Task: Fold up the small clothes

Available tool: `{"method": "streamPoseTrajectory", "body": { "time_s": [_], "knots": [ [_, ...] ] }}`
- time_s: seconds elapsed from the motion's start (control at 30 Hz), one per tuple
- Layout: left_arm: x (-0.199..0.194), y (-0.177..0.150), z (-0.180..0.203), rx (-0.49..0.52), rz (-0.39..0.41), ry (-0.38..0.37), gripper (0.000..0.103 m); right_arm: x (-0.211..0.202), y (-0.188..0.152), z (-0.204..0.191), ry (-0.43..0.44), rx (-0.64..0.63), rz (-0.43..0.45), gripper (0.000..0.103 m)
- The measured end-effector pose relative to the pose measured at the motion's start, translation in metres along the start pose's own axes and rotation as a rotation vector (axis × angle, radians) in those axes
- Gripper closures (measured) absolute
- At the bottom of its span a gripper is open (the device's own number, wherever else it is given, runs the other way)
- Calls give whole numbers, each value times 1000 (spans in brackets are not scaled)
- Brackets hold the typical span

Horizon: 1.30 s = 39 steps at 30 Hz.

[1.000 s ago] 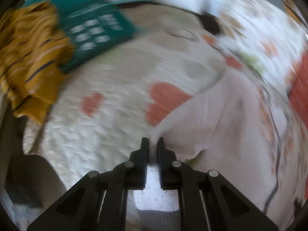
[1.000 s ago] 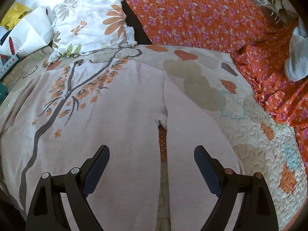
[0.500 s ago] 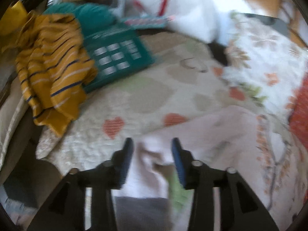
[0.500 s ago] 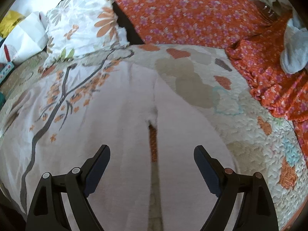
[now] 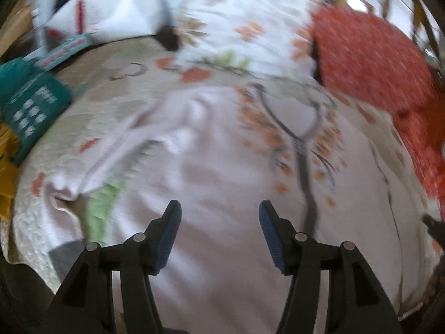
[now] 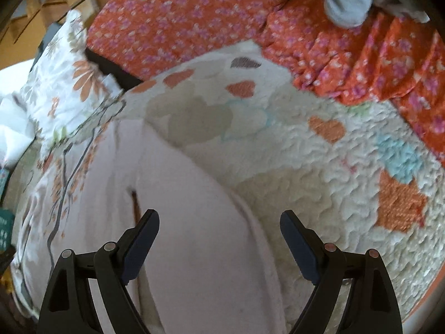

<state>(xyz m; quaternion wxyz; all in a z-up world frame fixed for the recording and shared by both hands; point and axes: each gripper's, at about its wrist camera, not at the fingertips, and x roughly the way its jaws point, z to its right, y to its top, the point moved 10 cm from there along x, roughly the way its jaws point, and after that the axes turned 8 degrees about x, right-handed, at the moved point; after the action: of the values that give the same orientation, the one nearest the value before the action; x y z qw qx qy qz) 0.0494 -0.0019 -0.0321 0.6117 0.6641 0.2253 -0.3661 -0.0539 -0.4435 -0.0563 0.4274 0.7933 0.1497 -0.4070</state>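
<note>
At the far left of the left wrist view, the folded teal garment with white printed blocks (image 5: 30,108) and the mustard-yellow striped cloth (image 5: 5,172) sit at the edge of the cream quilted bedspread with orange hearts (image 5: 111,89), well apart from the work. A second ago the left gripper (image 5: 219,220) was pinched together on an edge of the pale pink fleece trousers (image 5: 211,172). Its jaws have just been opening, and they now stand apart with nothing between the pads. The released fabric lies in a rumpled fold near the left side of the bedspread, a strip of light green lining showing where it turns over. The gripper has since swung rightward across the garment and now hovers above its flat middle. That reads as one fold laid down and let go, with the hand probably heading for its next hold.

The trousers are soft and thick, spread flat on the bedspread. Beside them to the right is a white cloth printed with a grey branch and orange leaves (image 5: 300,144), though the blur hides which overlaps which.

In the right wrist view, one pink leg (image 6: 200,222) runs under the right gripper (image 6: 219,222), a narrow gap showing between the two legs. This gripper's jaws stand wide apart, as they did a second ago, clear of the fabric. It has drifted toward the leg's outer edge, where the bare bedspread (image 6: 333,194) shows. Orange floral bedding (image 6: 194,19) lies beyond.
</note>
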Motion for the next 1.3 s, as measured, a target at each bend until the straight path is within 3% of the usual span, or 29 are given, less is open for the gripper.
{"method": "streamPoseTrajectory", "body": {
  "time_s": [0.17, 0.27, 0.4, 0.43, 0.47, 0.5, 0.53, 0.67, 0.8, 0.93, 1.03, 1.13, 1.23, 1.3],
  "knots": [
    [2, -26, 42, 45, -51, -84, 38, 2, -36, -29, 52, -173, -69, 12],
    [11, -42, 62, 96, -101, -104, 38, 6, -62, -37, 19, -304, -87, 13],
    [14, -47, 70, 119, -113, -105, 38, 12, -92, -34, -31, -429, -87, 31],
    [13, -47, 70, 117, -111, -106, 38, 8, -92, -36, -18, -432, -82, 54],
    [12, -46, 71, 112, -107, -107, 38, 6, -87, -32, -33, -424, -77, 68],
    [13, -43, 72, 108, -104, -108, 38, 5, -81, -29, -50, -413, -71, 90],
    [13, -42, 71, 105, -100, -112, 38, 5, -70, -23, -46, -382, -73, 96],
    [13, -41, 74, 101, -97, -111, 38, 7, -5, 20, -200, -265, 19, 97],
    [13, -41, 69, 102, -96, -125, 38, 5, 68, 91, -348, 7, 127, 94],
    [15, -43, 65, 86, -103, -128, 38, 6, 72, 126, -251, 234, 101, 73],
    [20, -46, 62, 58, -129, -154, 38, 8, 54, 130, -190, 310, 64, 71],
    [21, -47, 63, 32, -144, -181, 38, 2, 42, 126, -151, 325, 71, 70],
    [19, -47, 64, 48, -132, -171, 38, -3, 30, 114, -117, 312, 69, 57],
    [18, -48, 65, 57, -125, -165, 38, -2, 27, 108, -93, 300, 60, 56]
  ]
}}
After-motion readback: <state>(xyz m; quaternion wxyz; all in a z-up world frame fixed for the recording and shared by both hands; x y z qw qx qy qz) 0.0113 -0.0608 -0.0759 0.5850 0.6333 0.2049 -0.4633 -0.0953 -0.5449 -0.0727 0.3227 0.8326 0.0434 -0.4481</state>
